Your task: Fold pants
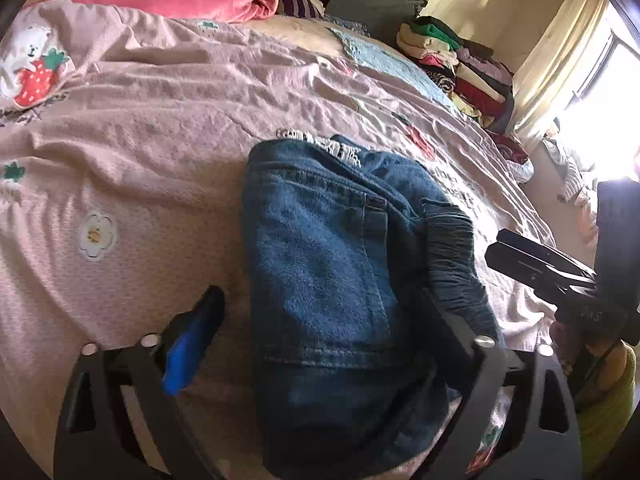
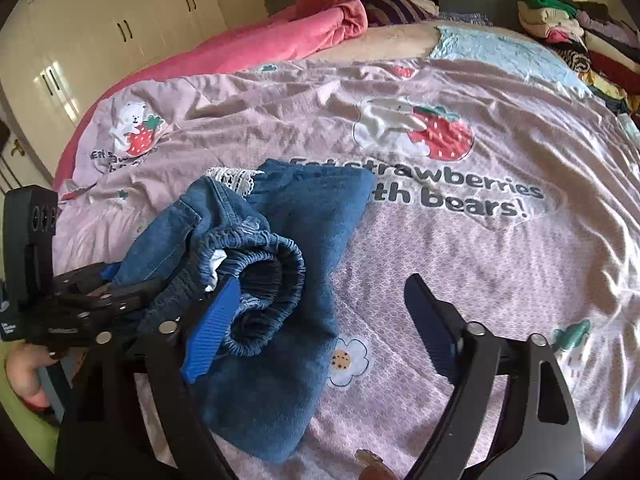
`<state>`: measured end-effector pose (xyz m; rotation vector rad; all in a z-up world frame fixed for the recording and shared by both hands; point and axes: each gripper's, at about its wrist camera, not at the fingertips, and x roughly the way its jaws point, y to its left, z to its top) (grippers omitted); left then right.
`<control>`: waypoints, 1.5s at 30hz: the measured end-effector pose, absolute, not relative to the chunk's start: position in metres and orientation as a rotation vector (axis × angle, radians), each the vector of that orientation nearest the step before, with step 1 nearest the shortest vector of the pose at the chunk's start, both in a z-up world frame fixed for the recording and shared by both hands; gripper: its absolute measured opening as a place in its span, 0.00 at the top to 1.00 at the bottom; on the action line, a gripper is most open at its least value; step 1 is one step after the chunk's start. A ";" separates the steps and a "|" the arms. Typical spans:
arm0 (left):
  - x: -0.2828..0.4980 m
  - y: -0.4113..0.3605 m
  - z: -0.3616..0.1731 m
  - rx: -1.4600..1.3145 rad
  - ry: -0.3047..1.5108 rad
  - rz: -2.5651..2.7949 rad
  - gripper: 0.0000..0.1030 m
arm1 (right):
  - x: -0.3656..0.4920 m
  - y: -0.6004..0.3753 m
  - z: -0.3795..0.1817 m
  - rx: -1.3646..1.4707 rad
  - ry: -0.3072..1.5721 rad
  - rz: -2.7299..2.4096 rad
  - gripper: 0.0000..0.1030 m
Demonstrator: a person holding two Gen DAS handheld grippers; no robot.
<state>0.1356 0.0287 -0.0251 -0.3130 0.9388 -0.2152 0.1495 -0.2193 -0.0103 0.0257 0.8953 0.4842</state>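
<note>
Blue denim pants point(image 1: 332, 272) lie folded in a bundle on the pink bedspread point(image 1: 140, 152). They also show in the right wrist view point(image 2: 280, 280), elastic waistband rolled up on top and a lace hem at the far end. My left gripper point(image 1: 324, 308) is open around the bundle: its left finger rests on the bedspread, its right finger is hidden under denim. My right gripper point(image 2: 320, 300) is open; its left pad touches the waistband, its right finger hangs over bare bedspread. The right gripper also shows at the left wrist view's right edge point(image 1: 536, 260).
A pink blanket point(image 2: 280, 36) and a striped garment lie at the bed's head. A stack of folded clothes point(image 1: 460, 64) sits at the far right of the bed. White wardrobes point(image 2: 100, 40) stand at left. A bright window with curtain point(image 1: 580, 60) is at right.
</note>
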 end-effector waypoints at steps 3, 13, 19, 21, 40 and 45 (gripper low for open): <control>0.130 0.031 -0.017 -0.314 0.921 -0.207 0.08 | 0.143 -0.221 -0.002 0.019 0.865 0.482 0.14; 0.097 0.033 0.020 -0.267 0.847 -0.171 0.04 | 0.107 -0.231 0.034 0.023 0.748 0.466 0.09; 0.072 0.028 0.037 -0.230 0.797 -0.154 0.04 | 0.082 -0.234 0.050 0.003 0.700 0.450 0.09; 0.064 0.026 0.041 -0.205 0.781 -0.143 0.04 | 0.075 -0.236 0.054 -0.001 0.689 0.449 0.09; 0.007 0.019 0.053 -0.175 0.745 -0.120 0.04 | 0.020 -0.247 0.062 -0.039 0.658 0.457 0.09; -0.003 0.021 0.049 -0.174 0.758 -0.116 0.04 | 0.010 -0.248 0.063 -0.038 0.656 0.458 0.09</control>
